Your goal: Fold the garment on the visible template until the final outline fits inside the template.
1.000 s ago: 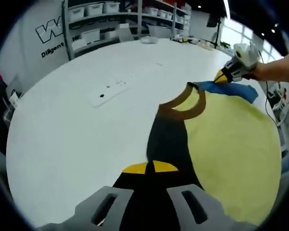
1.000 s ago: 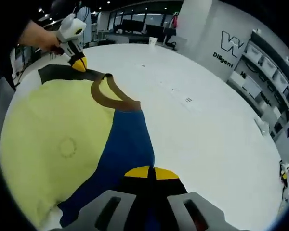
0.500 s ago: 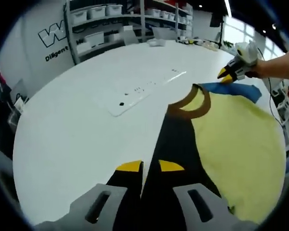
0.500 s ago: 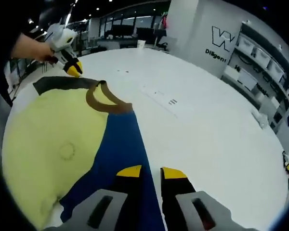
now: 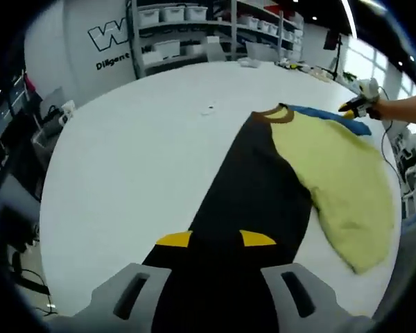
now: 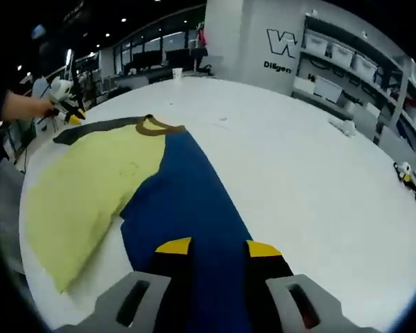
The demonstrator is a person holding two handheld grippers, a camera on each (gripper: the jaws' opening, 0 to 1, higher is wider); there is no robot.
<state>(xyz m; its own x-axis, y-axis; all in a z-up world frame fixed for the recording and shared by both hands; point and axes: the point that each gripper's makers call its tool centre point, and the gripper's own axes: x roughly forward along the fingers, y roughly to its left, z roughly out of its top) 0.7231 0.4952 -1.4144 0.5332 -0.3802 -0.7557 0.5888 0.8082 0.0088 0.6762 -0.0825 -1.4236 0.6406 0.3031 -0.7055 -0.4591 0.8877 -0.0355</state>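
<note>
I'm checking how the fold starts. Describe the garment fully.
The garment is a soft knit shirt with a pale yellow body, brown neck band, one black sleeve and one blue sleeve. It lies flat and spread out on the white table. Both grippers' jaws stand open above the sleeves.

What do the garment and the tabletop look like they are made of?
The garment looks like soft knit fabric, matte: it drapes, ripples and curls at the hem, with a ribbed-looking brown collar. The table looks like a hard, smooth white surface, perhaps laminate; the exact material is unclear.
</note>
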